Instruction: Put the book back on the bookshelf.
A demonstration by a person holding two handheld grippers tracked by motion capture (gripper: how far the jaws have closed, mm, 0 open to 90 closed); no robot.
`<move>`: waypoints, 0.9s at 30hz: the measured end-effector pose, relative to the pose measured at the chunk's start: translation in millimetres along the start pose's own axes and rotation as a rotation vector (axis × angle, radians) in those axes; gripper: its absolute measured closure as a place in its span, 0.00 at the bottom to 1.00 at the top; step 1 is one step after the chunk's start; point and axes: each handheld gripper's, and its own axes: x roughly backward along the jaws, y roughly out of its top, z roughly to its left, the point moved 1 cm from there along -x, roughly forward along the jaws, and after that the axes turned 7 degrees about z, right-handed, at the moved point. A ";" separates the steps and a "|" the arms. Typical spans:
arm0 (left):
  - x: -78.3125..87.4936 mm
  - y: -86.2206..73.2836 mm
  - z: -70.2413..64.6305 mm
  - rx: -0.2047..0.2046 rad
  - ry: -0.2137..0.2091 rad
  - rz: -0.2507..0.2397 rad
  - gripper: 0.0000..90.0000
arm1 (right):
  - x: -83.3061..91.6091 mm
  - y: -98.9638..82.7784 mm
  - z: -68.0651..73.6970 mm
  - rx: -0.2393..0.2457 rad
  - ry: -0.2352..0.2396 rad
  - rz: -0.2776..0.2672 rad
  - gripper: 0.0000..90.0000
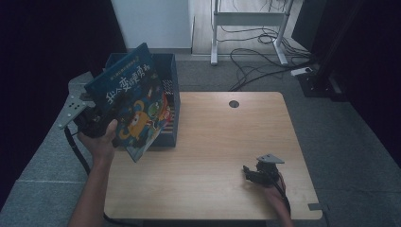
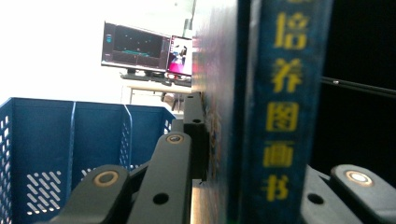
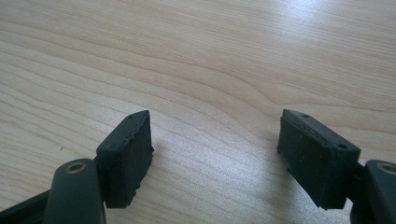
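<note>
At table's left edge, we list: left gripper [image 1: 97, 118], jaws clamped on a blue picture book [image 1: 130, 101], held tilted above the blue file box [image 1: 171, 94]; the book's spine [image 2: 280, 107] stands upright between our jaws in the left gripper view. Right gripper [image 1: 249, 173], jaws apart and holding nothing, rests low over the wooden table [image 1: 222, 137], well apart from the book.

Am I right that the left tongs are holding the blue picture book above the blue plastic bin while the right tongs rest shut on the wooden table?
Not quite: the right tongs are open, their black pads standing apart over the bare wooden table, as the right gripper view shows. The rest holds: the left tongs grip the blue picture book above the blue plastic bin.
</note>
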 end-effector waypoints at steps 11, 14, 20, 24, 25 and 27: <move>-14.4 3.4 6.0 -0.025 0.046 0.014 0.91 | 0.1 0.0 -0.3 -0.001 0.002 -0.001 0.28; -16.8 2.4 8.5 -0.018 0.055 0.016 0.91 | 0.1 0.0 -0.3 -0.001 0.002 -0.001 0.28; -21.3 1.7 9.0 -0.022 0.074 0.017 0.91 | 0.0 0.0 -0.1 -0.001 0.001 0.000 0.28; -26.6 0.9 9.4 -0.025 0.077 0.024 0.91 | 0.0 0.0 0.2 0.002 -0.001 0.001 0.28; -27.6 0.7 9.4 -0.025 0.079 0.025 0.91 | 0.0 0.0 0.2 0.002 -0.001 0.001 0.28; -30.2 0.5 9.3 -0.027 0.083 0.028 0.91 | 0.0 0.0 0.1 0.002 -0.001 0.001 0.28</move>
